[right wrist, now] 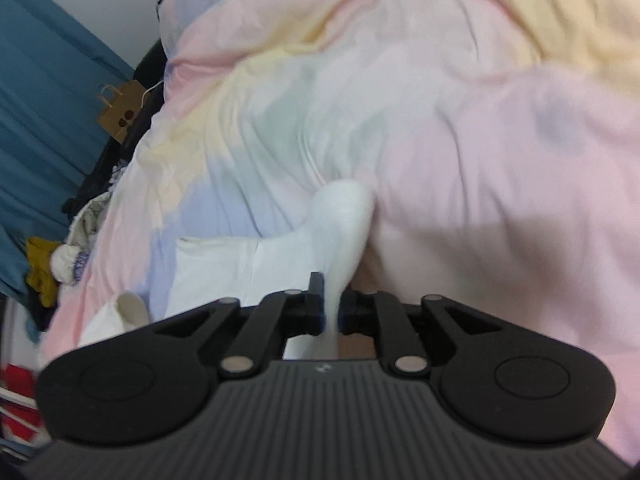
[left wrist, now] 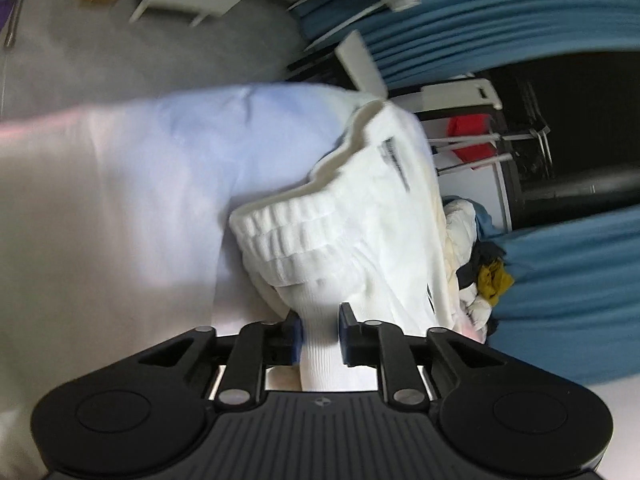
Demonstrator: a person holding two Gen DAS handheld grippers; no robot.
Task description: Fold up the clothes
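My left gripper (left wrist: 319, 334) is shut on the ribbed cuff end of a white sock (left wrist: 304, 240) and holds it above the bed. Behind the sock lies a white garment (left wrist: 384, 184) with dark print. My right gripper (right wrist: 332, 304) is shut on the other end of the white sock (right wrist: 344, 216), whose rounded toe sticks up past the fingers. A flat white cloth (right wrist: 216, 272) lies on the pastel duvet (right wrist: 440, 100) just left of the right gripper. Both views are blurred.
A heap of mixed clothes, white, dark and mustard yellow (left wrist: 484, 276), lies at the bed's edge, also in the right wrist view (right wrist: 44, 276). Blue curtains (left wrist: 520, 12), a white rack with a red box (left wrist: 472, 140) and a brown paper bag (right wrist: 120, 112) stand beside the bed.
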